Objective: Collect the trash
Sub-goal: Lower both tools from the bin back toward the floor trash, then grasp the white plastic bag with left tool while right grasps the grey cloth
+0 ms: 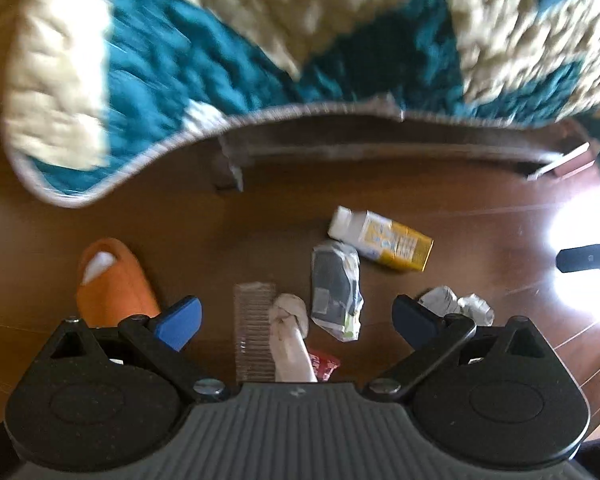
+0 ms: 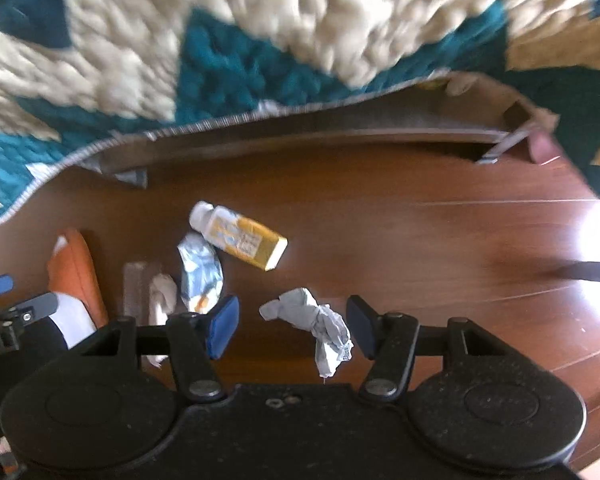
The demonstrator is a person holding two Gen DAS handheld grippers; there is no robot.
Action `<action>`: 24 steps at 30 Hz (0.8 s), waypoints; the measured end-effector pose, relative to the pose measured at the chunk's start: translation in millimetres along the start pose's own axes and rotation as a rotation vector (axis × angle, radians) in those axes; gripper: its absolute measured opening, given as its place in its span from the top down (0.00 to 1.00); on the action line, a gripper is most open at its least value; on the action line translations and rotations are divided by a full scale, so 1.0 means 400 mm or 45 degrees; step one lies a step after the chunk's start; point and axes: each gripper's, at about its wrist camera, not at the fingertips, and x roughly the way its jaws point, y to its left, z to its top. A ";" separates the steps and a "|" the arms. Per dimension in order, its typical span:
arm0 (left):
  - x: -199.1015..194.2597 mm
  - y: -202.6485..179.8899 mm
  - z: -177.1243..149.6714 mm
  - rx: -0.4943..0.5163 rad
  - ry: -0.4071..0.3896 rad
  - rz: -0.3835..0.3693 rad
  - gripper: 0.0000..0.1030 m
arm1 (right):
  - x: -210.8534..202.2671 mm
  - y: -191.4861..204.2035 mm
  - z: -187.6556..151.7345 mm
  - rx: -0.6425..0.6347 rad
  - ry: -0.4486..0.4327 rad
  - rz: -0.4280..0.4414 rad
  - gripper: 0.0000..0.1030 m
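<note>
Both grippers point down at the wooden floor (image 1: 440, 184), beside the bed with the teal-and-cream quilt (image 1: 220, 64). Left gripper (image 1: 296, 320) jaws wide apart, gripping nothing; below them lie a clear ridged wrapper (image 1: 254, 332), a knotted white tissue (image 1: 290, 332) and a crushed grey packet (image 1: 336, 288). Right gripper (image 2: 292, 326) jaws apart too, crumpled grey paper (image 2: 316, 320) between them, not pinched. Yellow bottle (image 2: 240, 234) on its side nearer the bed edge. Orange slipper (image 1: 112, 280) at left.
</note>
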 end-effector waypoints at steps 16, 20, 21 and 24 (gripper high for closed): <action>0.372 -0.106 -0.024 0.153 0.277 -0.078 0.02 | 0.415 -0.024 -0.037 -0.293 0.365 -0.057 0.43; 0.417 -0.125 -0.022 0.179 0.296 -0.077 0.06 | 0.473 -0.018 -0.048 -0.353 0.391 -0.102 0.43; 0.427 -0.128 -0.020 0.180 0.300 -0.073 0.06 | 0.486 -0.017 -0.053 -0.362 0.399 -0.110 0.43; 0.448 -0.136 -0.014 0.179 0.296 -0.073 0.08 | 0.510 -0.006 -0.072 -0.404 0.415 -0.108 0.44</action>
